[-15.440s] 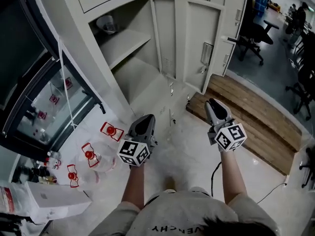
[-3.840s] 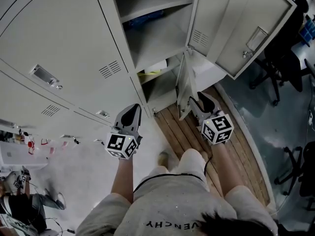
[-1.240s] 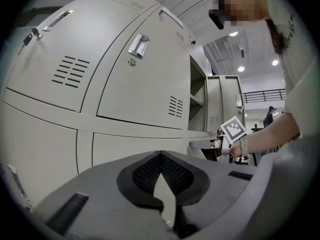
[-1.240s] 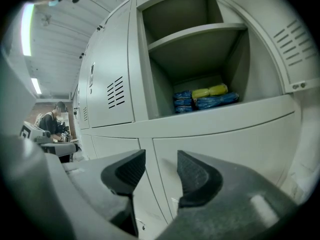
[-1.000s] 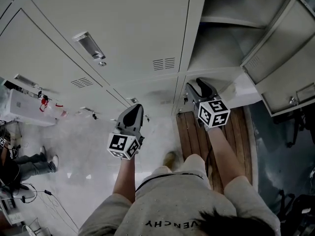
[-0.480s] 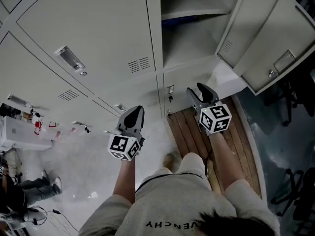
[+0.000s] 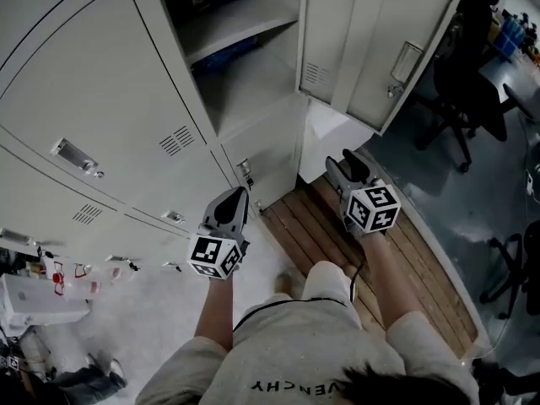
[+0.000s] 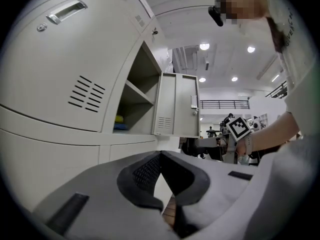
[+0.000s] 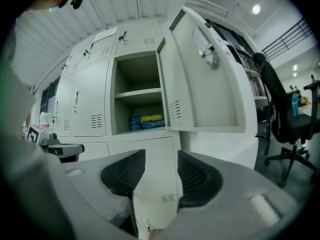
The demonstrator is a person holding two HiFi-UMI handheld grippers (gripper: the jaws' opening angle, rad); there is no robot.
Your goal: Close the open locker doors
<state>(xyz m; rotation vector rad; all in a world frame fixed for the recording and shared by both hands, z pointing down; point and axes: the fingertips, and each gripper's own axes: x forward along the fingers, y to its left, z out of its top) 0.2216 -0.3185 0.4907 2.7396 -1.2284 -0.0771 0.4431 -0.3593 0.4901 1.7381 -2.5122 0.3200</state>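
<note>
**One upper locker door stood open; it would need a push, not a grip**

The pale grey sheet-metal locker door (image 7: 380,49) stood swung out to the right of its upper compartment, above and beyond the right gripper (image 7: 348,163). The other doors in view looked closed. In the right gripper view the open door (image 9: 200,84) hung by its left edge beside a shelf with blue and yellow folded items (image 9: 145,120).

The right gripper (image 9: 161,159) had its jaws well apart with nothing between them. The left gripper (image 8: 160,156) had its tips together and held nothing.

The door was probably light, stiff and smooth, and easy to swing on its hinges. It was best pushed near the free edge by the small metal latch (image 7: 405,62), where leverage was greatest. A hard push might make it slam or bounce back.
</note>
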